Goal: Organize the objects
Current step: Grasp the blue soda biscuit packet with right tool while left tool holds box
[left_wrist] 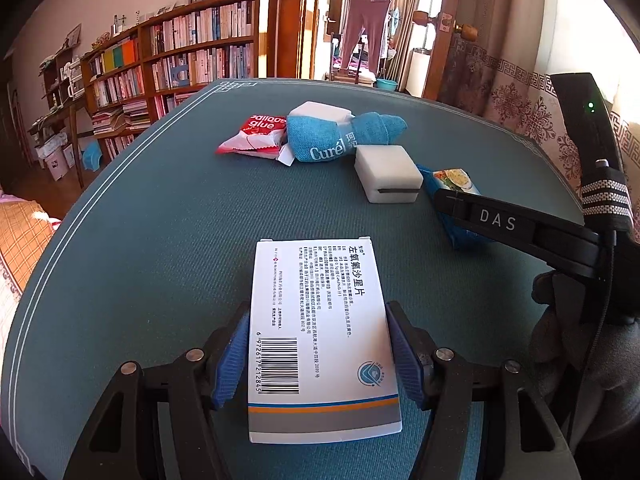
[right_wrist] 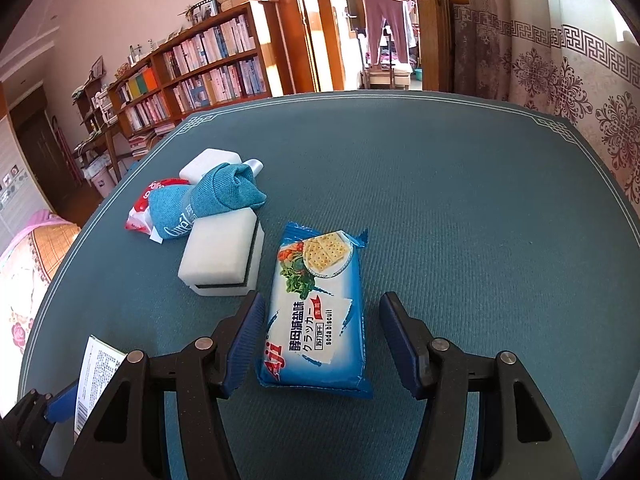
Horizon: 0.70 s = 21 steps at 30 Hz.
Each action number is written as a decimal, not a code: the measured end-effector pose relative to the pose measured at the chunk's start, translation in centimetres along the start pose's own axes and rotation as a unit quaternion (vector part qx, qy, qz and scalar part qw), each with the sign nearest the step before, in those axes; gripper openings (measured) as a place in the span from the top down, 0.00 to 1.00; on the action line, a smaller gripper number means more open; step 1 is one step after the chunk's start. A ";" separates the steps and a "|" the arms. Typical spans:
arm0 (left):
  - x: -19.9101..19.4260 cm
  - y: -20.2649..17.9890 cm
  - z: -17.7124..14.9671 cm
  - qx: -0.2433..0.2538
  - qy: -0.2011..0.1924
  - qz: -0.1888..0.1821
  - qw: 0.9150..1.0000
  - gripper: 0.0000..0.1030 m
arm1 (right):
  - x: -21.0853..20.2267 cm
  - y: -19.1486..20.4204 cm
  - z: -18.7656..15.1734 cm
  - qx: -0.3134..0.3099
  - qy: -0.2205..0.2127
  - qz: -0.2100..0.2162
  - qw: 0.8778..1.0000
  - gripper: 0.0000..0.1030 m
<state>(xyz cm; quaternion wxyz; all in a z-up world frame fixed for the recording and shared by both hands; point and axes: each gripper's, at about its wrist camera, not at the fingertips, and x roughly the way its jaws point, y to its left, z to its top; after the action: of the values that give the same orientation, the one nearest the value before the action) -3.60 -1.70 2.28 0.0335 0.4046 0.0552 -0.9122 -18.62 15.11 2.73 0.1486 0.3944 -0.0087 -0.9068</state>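
Left gripper (left_wrist: 320, 354): fingers (left_wrist: 232, 356) closed on the two long sides of the white medicine box (left_wrist: 320, 336), blue pads pressed to its edges. Box lies flat, barcode face up, one end running out ahead past the fingertips, the striped end back toward the camera. Whether it rests on the tabletop (left_wrist: 160, 220) or is lifted just off it, cannot tell.

Right gripper (right_wrist: 320, 340): fingers (right_wrist: 400, 344) spread wide apart, straddling the near half of the blue soda biscuit packet (right_wrist: 320, 308). Packet lies flat on the tabletop, long axis running away from the fingers. Left finger sits just beside the packet's edge; contact cannot be confirmed. Right finger stands clear, with a strip of cloth showing between.

Ahead-left of the right fingers: white sponge block (right_wrist: 222, 256), near the packet's far-left side but apart from it. Beyond it, a rolled blue Curél towel (right_wrist: 204, 204) lies against that block and a second white block (right_wrist: 208, 164); a red balloon glue packet (right_wrist: 142, 204) lies under the towel's left end.

Open cloth ahead and to the right of the right fingers, out to the tabletop's white-lined border. The left gripper has bare cloth ahead, up to the pile.
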 end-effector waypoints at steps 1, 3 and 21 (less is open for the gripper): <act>0.0 0.0 0.0 0.000 0.000 0.000 1.000 0.35 | 0.1 0.1 0.0 -0.002 0.001 -0.003 1.000 0.41; 0.0 -0.1 0.0 0.001 0.000 0.000 1.000 0.35 | 0.2 0.2 0.1 -0.005 0.001 -0.006 1.000 0.41; 0.2 -0.4 0.0 0.009 0.002 -0.003 1.000 0.35 | -0.1 -0.5 -0.2 0.014 -0.004 -0.013 1.000 0.59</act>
<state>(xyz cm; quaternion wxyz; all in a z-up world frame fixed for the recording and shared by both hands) -3.78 -1.29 2.17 0.0274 0.4069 0.0487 -0.9118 -18.51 15.62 2.59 0.1306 0.3929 -0.0171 -0.9101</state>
